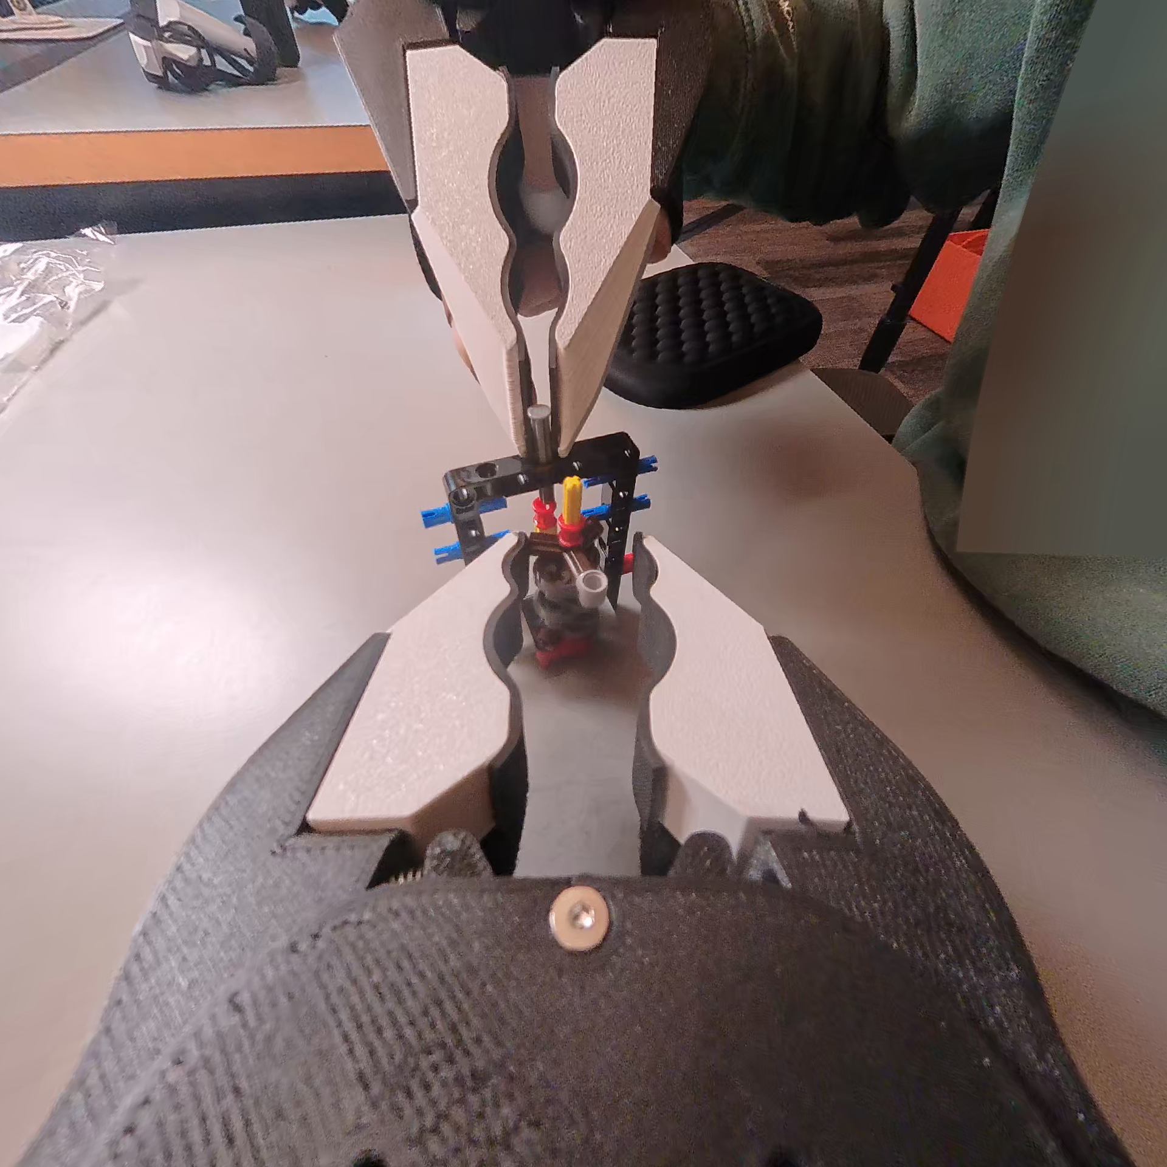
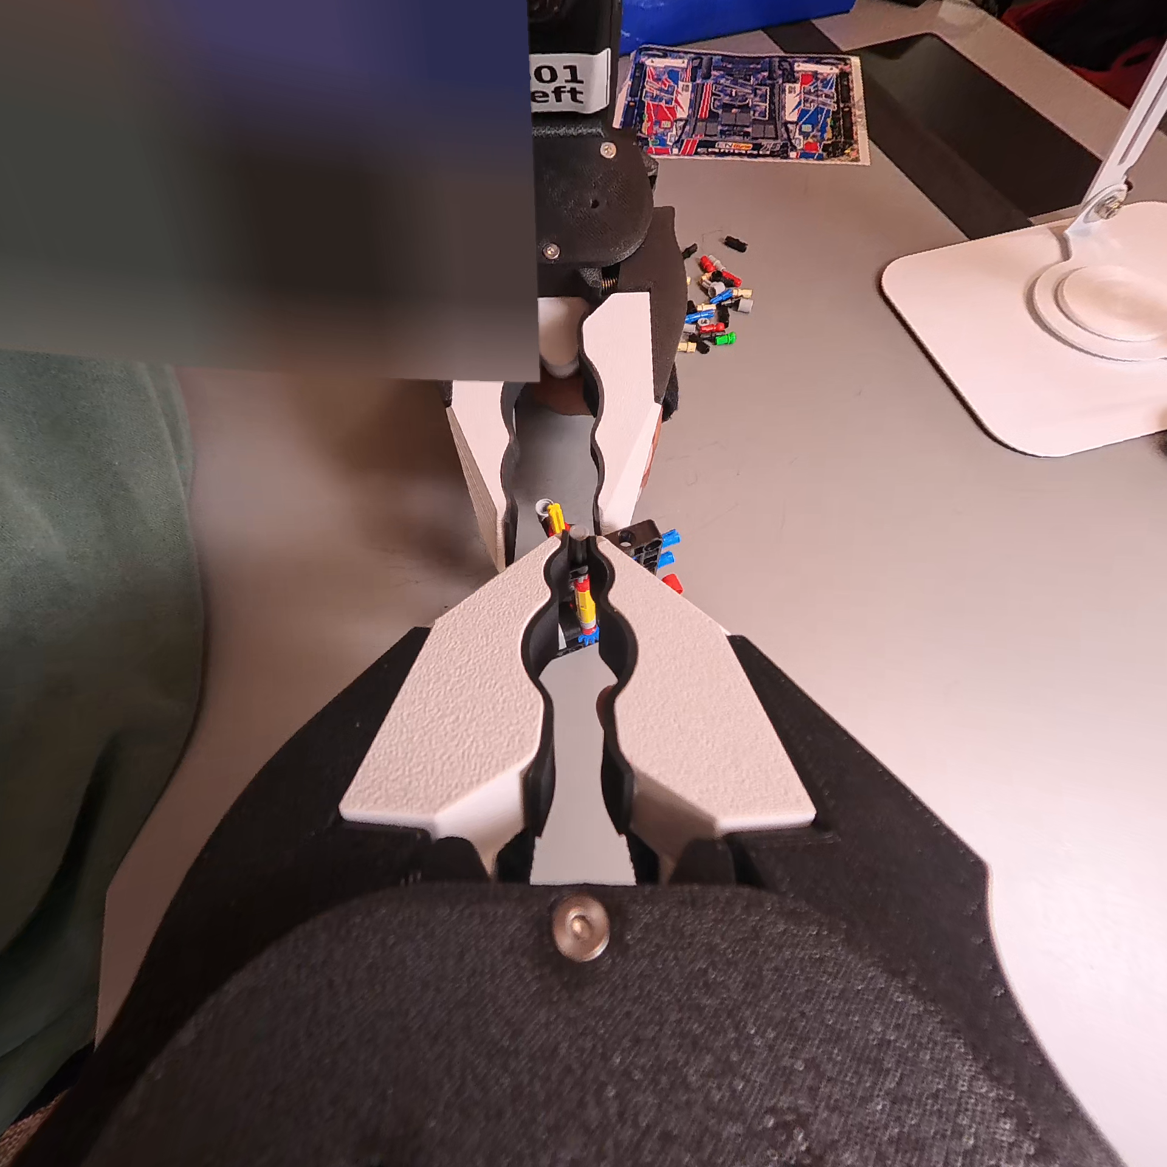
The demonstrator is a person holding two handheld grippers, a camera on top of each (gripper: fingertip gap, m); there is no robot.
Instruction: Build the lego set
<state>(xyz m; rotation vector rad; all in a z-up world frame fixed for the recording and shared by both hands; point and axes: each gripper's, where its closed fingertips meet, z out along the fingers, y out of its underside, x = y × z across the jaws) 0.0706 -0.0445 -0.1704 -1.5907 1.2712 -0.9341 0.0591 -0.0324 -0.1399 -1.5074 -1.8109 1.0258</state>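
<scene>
A grey axle (image 1: 538,436) is pinched upright by the right hand-held gripper (image 1: 538,442) directly above the black frame (image 1: 543,473), near the table (image 1: 221,505) edge; the frame's base is straddled by the spread left hand-held gripper (image 1: 576,543).

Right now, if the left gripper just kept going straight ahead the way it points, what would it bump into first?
Probably the small lego assembly, which sits right between and ahead of the left gripper, whose jaws stand open. Just beyond, the right gripper pinches a grey axle over the black frame. Depth is hard to judge.
</scene>
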